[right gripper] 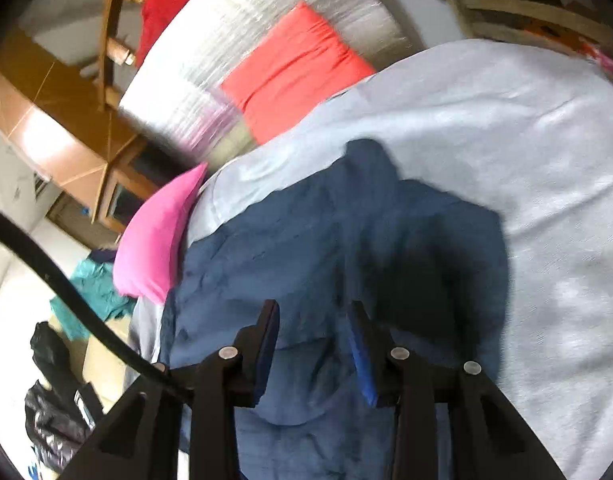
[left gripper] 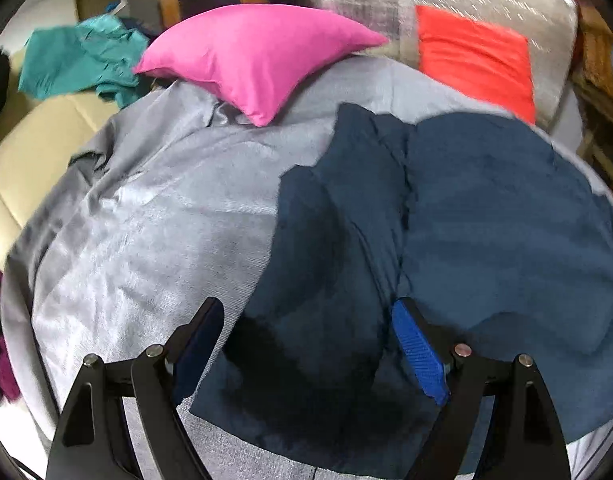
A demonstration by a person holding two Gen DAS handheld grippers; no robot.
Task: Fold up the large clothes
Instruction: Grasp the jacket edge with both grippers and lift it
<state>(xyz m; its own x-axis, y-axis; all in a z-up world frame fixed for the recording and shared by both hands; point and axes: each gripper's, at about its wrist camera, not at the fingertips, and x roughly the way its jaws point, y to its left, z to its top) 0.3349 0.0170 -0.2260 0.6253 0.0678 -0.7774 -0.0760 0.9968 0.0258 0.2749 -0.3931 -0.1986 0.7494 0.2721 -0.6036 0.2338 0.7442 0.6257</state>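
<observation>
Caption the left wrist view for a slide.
Open left gripper hovers over a navy garment spread on a grey bed sheet, pink pillow behind.

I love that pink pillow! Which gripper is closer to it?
Probably left. The left gripper faces the pink pillow across grey sheet; from the right gripper it sits far off sideways.

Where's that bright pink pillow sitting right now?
The pink pillow lies at the far edge of the grey sheet, beyond the dark blue garment, with teal clothing on its left and an orange-red cushion on its right.
</observation>
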